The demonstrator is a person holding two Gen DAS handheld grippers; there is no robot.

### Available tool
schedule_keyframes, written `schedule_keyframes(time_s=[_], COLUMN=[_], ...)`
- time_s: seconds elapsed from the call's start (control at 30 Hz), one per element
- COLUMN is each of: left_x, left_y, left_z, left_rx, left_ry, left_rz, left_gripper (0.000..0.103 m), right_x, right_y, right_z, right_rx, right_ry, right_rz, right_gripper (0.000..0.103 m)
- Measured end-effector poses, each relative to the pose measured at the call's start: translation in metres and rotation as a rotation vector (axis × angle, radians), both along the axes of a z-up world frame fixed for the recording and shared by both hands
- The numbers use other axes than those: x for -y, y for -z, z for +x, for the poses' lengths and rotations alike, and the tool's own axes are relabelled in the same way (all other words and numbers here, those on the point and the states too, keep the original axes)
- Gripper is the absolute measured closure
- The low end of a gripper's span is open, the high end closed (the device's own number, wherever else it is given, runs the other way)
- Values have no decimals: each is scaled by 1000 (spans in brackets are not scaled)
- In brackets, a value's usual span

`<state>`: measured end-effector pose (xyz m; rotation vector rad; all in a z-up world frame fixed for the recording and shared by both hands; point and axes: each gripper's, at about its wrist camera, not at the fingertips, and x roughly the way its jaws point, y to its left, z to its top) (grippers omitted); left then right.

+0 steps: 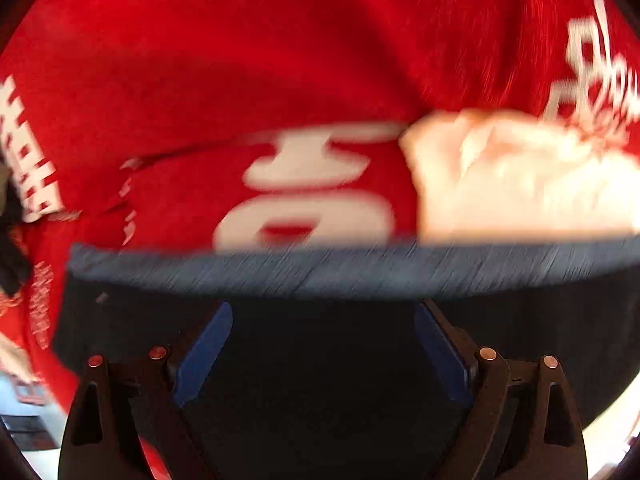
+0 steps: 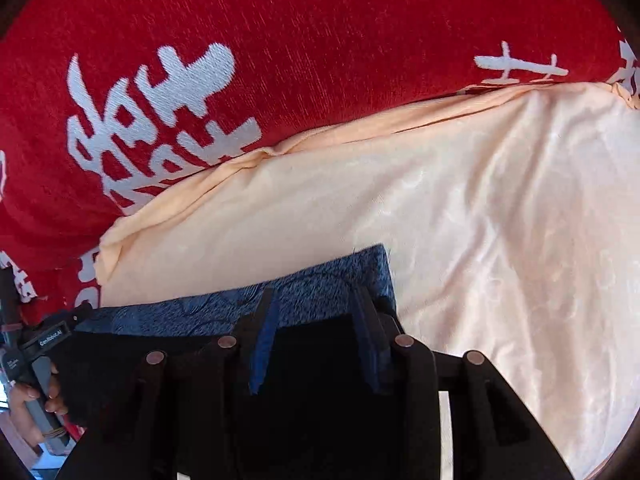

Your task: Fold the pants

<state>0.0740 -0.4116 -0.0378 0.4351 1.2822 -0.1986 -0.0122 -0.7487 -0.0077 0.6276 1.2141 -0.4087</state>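
The pants [image 1: 320,276] are dark with a blue textured band along the edge; they fill the lower part of both views [image 2: 320,296]. In the left wrist view, which is motion-blurred, my left gripper [image 1: 322,320] has its blue-padded fingers [image 1: 208,344] spread wide, with the dark cloth lying between and under them. In the right wrist view my right gripper [image 2: 316,300] has its fingers closer together, straddling the blue band near its right corner. The left gripper's handle and the hand holding it [image 2: 36,360] show at the far left of the right wrist view.
A red blanket with white characters [image 2: 280,40] covers the surface under everything. A peach cloth [image 2: 480,220] lies on it, under and to the right of the pants; it also shows in the left wrist view [image 1: 520,176].
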Motion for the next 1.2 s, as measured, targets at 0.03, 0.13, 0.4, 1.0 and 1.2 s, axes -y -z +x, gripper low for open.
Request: schedule_keyframes(time_s=[0.03,0.13,0.4,1.0,1.2], left_x=[-9,-59,-121,-347,-356], left_y=[6,19,-2,47,51], left_z=[-6,-27,-36,76,75], left_rx=[-18,-54,-120,-11,-17], left_ry=[-7,-68,-75,-210,-178], left_rz=[32,32,33,19,-54], left_gripper=[10,7,7,0,0], right_x=[-5,-24,-40,-413,-432], right_y=[-3,15,-6,90,101], right_z=[-5,-34,-82,42,41], right_rx=[0,-82,-51,86,106], right_ry=[-5,-41,125,-62,-12], right_rz=[8,22,103,819,788], right_gripper=[62,62,60,59,59])
